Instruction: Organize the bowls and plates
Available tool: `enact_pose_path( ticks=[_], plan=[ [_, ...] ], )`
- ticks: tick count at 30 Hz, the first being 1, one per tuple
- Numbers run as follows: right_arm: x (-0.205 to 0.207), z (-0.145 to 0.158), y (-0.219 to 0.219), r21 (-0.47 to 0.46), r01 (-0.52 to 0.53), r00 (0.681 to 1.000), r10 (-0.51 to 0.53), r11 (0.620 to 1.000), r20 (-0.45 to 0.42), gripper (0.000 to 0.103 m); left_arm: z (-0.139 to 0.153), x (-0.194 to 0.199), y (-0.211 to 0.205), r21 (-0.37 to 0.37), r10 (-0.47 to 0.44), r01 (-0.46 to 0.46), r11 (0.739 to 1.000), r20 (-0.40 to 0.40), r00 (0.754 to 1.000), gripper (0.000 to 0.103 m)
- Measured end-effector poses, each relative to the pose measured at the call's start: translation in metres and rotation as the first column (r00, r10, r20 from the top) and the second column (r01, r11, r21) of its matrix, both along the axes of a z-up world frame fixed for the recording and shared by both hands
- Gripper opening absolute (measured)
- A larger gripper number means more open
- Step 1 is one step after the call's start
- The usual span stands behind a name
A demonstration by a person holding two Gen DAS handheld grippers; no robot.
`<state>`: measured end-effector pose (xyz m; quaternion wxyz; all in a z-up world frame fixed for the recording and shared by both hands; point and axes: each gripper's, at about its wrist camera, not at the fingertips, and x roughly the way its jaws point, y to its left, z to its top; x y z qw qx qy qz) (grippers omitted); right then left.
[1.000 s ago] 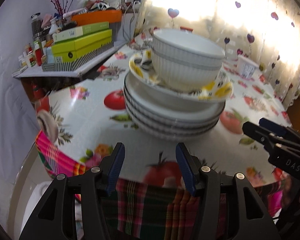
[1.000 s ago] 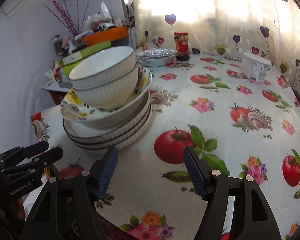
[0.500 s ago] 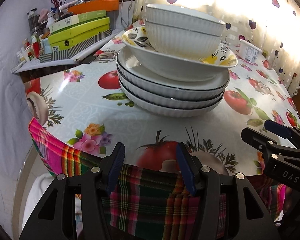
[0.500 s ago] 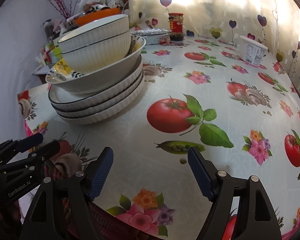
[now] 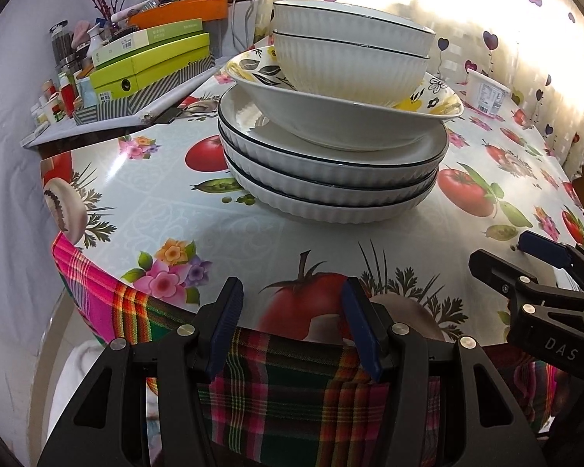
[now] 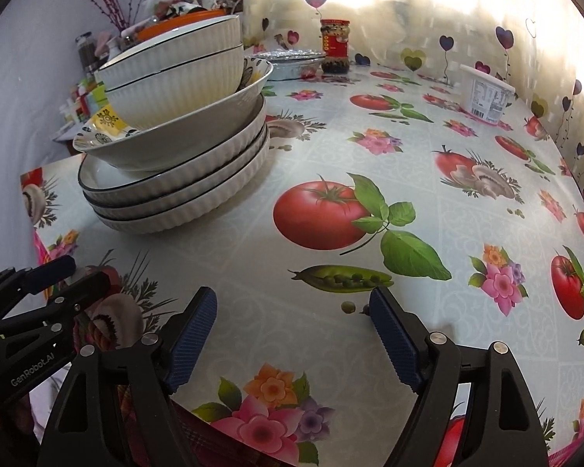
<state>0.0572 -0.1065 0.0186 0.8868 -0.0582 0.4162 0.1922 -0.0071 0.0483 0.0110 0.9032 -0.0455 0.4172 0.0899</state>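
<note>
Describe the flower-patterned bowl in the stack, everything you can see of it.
The flower-patterned bowl is wide and shallow, with a plain white glossy outside, apparently ceramic. Its inside rim carries black leaves, outlined flowers and yellow patches. It sits upright, slightly off-centre, on the top one of three ribbed white plates with dark rims. Two nested ribbed white bowls stand inside it, hiding its bottom. Neither gripper touches it.

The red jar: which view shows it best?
The right wrist view. The red jar stands whole and unblocked there, by the curtain, beside a foil tray. The left wrist view does not show it; the stack of bowls fills that direction.
</note>
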Motion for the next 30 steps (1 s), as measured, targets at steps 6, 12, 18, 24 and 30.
enact_pose_path(
  ticks=[6,12,18,24,30],
  plan=[
    [-0.0017,0.0,0.0012,-0.007,0.003,1.0,-0.003,1.0,0.003,0.082,-0.0003,0.001,-0.0009,0.001,0.0,0.0,1.0,-0.001,1.0,0.054],
    [-0.0026,0.0004,0.0018,-0.008,0.004,1.0,-0.004,1.0,0.002,0.082,-0.0005,0.0013,-0.0017,-0.002,0.001,-0.001,1.0,0.0,1.0,0.054],
    [-0.0042,0.0006,0.0018,-0.01,0.007,1.0,-0.007,1.0,0.001,0.082,-0.0011,0.0008,-0.0017,-0.011,-0.006,0.006,1.0,0.002,1.0,0.054],
    [-0.0048,0.0006,0.0017,-0.011,0.009,1.0,-0.009,1.0,0.0,0.082,-0.0006,0.0004,-0.0012,-0.014,-0.005,0.005,1.0,0.003,1.0,0.054],
    [-0.0053,0.001,0.0017,-0.012,0.01,1.0,-0.01,1.0,0.0,0.082,-0.0006,0.0002,-0.0018,-0.011,-0.007,0.007,1.0,0.005,1.0,0.054]
  ],
)
